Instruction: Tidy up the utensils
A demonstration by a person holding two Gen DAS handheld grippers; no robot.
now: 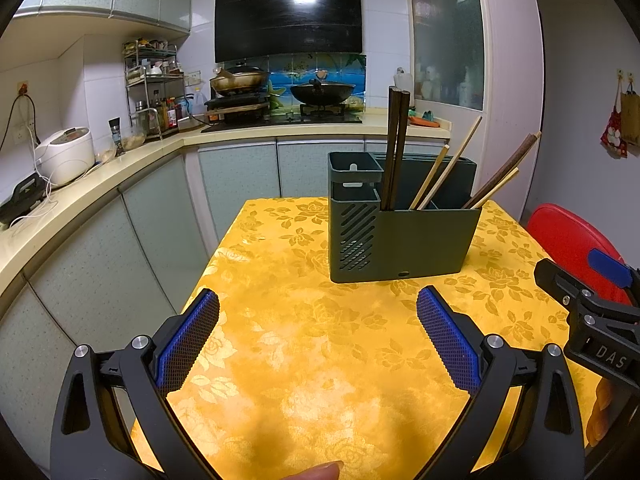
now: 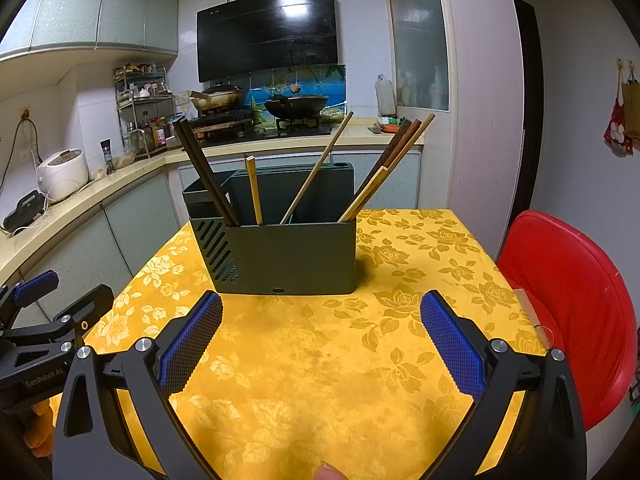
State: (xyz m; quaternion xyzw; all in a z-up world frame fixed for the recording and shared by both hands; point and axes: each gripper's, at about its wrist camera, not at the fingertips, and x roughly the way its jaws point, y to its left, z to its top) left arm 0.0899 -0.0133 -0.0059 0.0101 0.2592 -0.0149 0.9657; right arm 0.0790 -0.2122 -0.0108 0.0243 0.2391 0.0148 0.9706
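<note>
Only "DAS" on the spread right gripper (image 2: pixel 322 338), "GenRobot.AI" on the spread left gripper (image 1: pixel 318 332), both empty-jawed.

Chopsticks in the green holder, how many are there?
8, roughly: two dark chopsticks at the holder's left, two light mid-holder, four bunched right; overlaps may hide more.

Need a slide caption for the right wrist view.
Open right gripper faces a dark green utensil holder of chopsticks on the yellow tablecloth.
</note>
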